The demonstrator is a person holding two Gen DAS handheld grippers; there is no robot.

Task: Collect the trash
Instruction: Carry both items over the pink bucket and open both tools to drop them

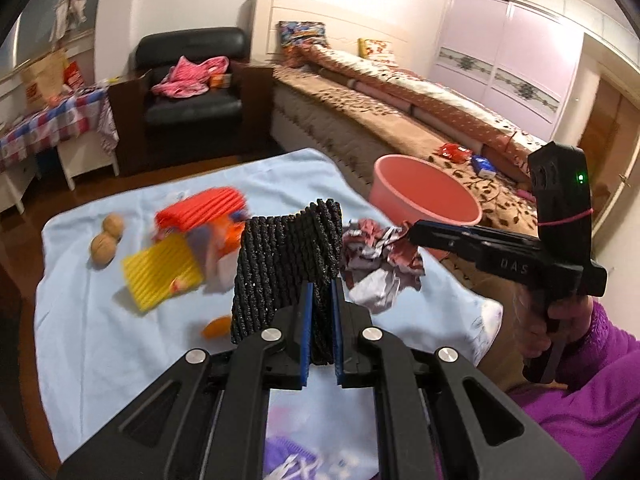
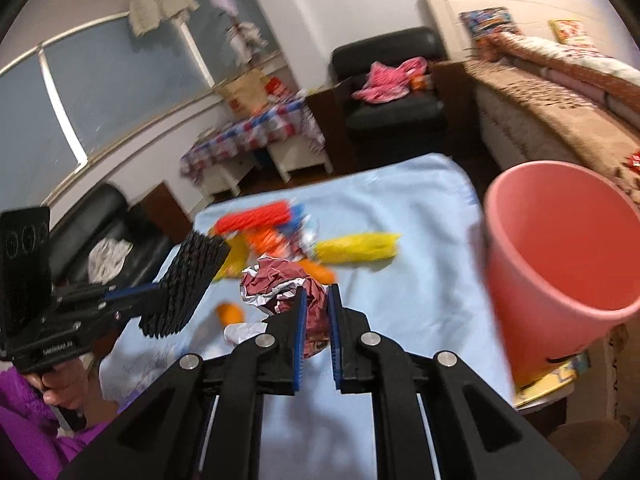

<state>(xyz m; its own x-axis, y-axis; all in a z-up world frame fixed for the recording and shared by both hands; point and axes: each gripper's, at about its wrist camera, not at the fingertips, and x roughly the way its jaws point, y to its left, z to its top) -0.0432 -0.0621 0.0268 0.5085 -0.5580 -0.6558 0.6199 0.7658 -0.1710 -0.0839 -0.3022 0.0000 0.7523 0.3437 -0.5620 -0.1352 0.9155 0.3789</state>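
My left gripper [image 1: 322, 300] is shut on a black ribbed pad [image 1: 286, 264] and holds it above the light blue cloth [image 1: 100, 320]; the pad also shows in the right wrist view [image 2: 184, 284]. My right gripper [image 2: 317, 312] is shut on a crumpled red and silver wrapper [image 2: 280, 284], also seen in the left wrist view [image 1: 380, 264], held above the cloth. A pink bucket [image 2: 560, 256] stands at the right edge of the cloth, close to the right gripper; it shows in the left wrist view [image 1: 424, 192] too.
On the cloth lie an orange ribbed pad [image 1: 200, 208], a yellow ribbed pad [image 1: 164, 272], two walnuts [image 1: 106, 240], an orange piece [image 1: 216, 326] and a yellow wrapper [image 2: 360, 248]. A bed [image 1: 420, 120] runs along the right. A black armchair [image 1: 192, 92] stands behind.
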